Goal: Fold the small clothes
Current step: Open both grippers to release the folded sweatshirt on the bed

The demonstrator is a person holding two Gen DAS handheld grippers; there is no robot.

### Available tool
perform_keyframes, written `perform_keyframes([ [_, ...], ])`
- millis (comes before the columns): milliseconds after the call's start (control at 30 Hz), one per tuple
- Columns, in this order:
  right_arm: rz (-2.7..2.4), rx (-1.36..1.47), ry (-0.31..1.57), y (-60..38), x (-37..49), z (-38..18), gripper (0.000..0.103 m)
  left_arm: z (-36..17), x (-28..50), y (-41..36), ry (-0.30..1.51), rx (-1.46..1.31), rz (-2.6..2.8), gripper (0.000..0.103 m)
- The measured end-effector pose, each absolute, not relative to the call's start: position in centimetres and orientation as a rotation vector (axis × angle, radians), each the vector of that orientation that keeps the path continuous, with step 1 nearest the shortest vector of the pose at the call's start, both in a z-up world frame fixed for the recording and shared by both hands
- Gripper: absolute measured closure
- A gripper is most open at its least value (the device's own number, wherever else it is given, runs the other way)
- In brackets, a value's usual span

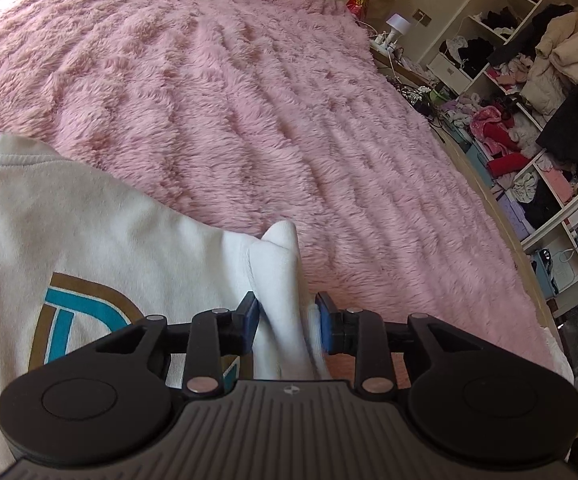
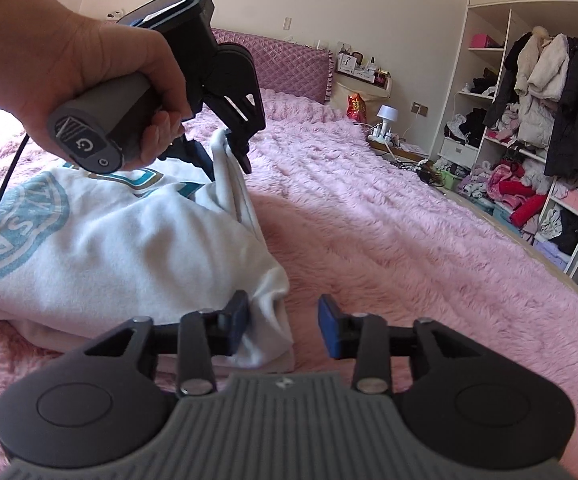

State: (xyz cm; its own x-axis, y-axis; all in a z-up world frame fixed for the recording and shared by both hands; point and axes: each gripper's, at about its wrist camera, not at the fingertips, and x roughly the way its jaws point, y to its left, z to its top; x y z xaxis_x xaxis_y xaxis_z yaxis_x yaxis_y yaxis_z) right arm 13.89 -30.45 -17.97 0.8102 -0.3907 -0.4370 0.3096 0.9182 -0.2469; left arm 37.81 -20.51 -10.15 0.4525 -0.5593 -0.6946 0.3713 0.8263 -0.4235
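Note:
A white sweatshirt (image 2: 105, 240) with a teal and gold print lies on the pink fluffy bedspread (image 2: 389, 248); it also shows in the left wrist view (image 1: 89, 232). My left gripper (image 1: 287, 320) is shut on a bunched white fold of the sweatshirt and holds it lifted; it shows in the right wrist view (image 2: 225, 152), held by a hand. My right gripper (image 2: 283, 316) is open, its jaws apart around the sweatshirt's near corner, the left pad touching the cloth.
The pink bedspread (image 1: 249, 100) stretches ahead and to the right. A purple headboard (image 2: 289, 64) stands at the far end. A bedside ledge holds a lamp (image 2: 387, 114) and a snack bag (image 2: 357, 106). Open wardrobe shelves with clothes (image 2: 529, 128) fill the right side.

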Motion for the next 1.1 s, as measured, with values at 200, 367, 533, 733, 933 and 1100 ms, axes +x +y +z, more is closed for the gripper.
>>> perform_keyframes([
  [200, -0.383, -0.172, 0.465, -31.4, 12.1, -16.2, 0.060, -3.9, 32.8, -18.1, 0.736, -0.008, -0.705, 0.052],
  [367, -0.261, -0.170, 0.410, -30.7, 10.4, -14.4, 0.058, -2.8, 25.8, -12.1, 0.691, 0.060, -0.699, 0.051],
  [533, -0.157, -0.239, 0.429, -28.9, 10.3, -14.3, 0.048, -4.6, 19.5, -5.6, 0.748, 0.141, -0.560, 0.051],
  [733, -0.096, -0.302, 0.460, -27.1, 11.1, -15.1, 0.047, -9.1, 16.3, -2.3, 0.872, 0.126, -0.497, 0.050],
  [933, -0.090, -0.376, 0.484, -25.8, 11.5, -15.7, 0.039, -11.1, 17.1, -1.0, 0.904, 0.030, -0.494, 0.059],
  [1100, -0.100, -0.374, 0.497, -25.6, 11.4, -16.0, 0.036, -11.9, 17.4, -0.7, 0.903, -0.040, -0.503, 0.074],
])
